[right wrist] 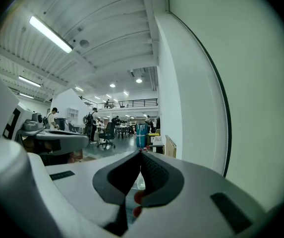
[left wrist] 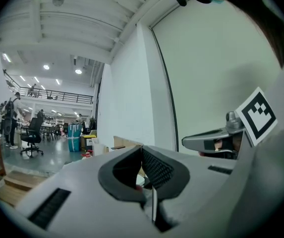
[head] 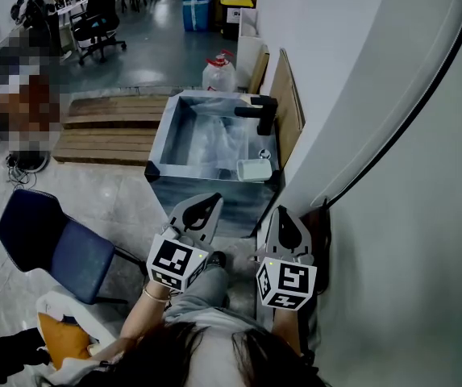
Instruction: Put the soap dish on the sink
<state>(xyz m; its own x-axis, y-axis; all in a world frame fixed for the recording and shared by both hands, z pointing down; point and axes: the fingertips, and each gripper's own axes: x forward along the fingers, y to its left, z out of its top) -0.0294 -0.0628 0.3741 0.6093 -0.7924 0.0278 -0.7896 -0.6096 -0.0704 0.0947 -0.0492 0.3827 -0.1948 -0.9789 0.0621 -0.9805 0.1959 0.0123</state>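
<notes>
A white soap dish (head: 255,169) rests on the near right corner of the metal sink (head: 160,139), just below the black faucet (head: 260,113). Both grippers are held close to the body, short of the sink and pointing toward it. The left gripper (head: 212,198) is shut with nothing in it, its tips meeting in the left gripper view (left wrist: 142,148). The right gripper (head: 283,214) is also shut and empty, its jaws closed together in the right gripper view (right wrist: 141,152). Neither touches the dish.
A white wall (head: 376,135) runs close along the right. Wooden boards (head: 289,103) lean behind the sink, and a water jug (head: 218,75) stands beyond it. Wooden pallets (head: 110,127) lie to the sink's left. A blue chair (head: 53,244) stands at the near left.
</notes>
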